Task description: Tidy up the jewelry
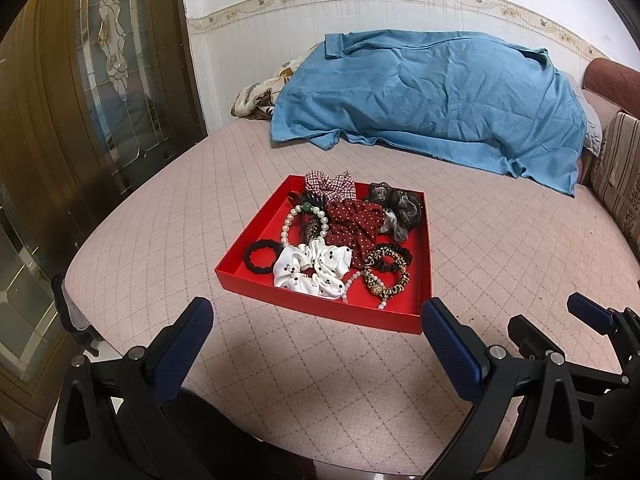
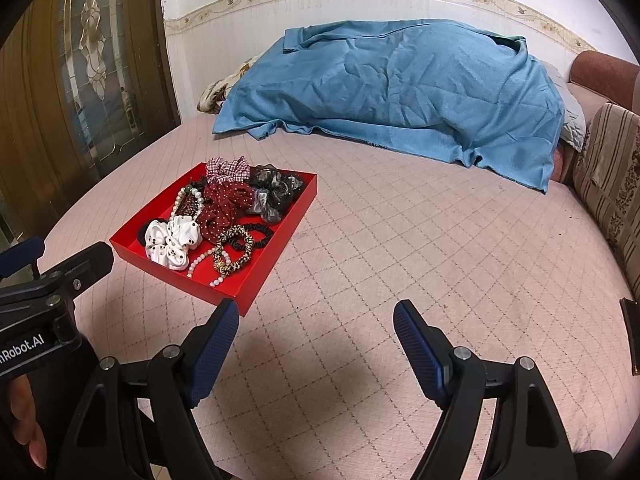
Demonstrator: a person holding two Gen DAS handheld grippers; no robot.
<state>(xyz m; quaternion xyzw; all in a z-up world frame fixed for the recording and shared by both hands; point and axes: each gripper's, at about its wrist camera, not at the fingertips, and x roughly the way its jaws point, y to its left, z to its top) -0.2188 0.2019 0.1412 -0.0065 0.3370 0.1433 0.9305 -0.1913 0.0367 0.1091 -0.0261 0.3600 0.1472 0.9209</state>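
Observation:
A shallow red tray (image 1: 256, 258) (image 2: 256, 298) lies on the pink quilted bed. It holds several scrunchies and bracelets: a white dotted scrunchie (image 1: 310, 268) (image 2: 170, 244), a dark red dotted one (image 1: 354, 224) (image 2: 222, 206), a checked one (image 1: 330, 184), a grey-black one (image 1: 396, 204), a leopard one (image 1: 386, 276) (image 2: 234, 252), a black hair tie (image 1: 260, 255) and a pearl bracelet (image 1: 285, 226). My left gripper (image 1: 316, 312) stands open just in front of the tray's near edge, nothing between its fingers. My right gripper (image 2: 314, 312) is open over bare bedding, right of the tray's near corner.
A blue blanket (image 1: 432, 96) (image 2: 392, 88) covers a mound at the back of the bed. A glass-panelled wooden door (image 1: 80, 92) stands on the left, striped cushions (image 2: 612, 176) on the right. The right gripper's fingers (image 1: 588, 314) show at the left view's right edge.

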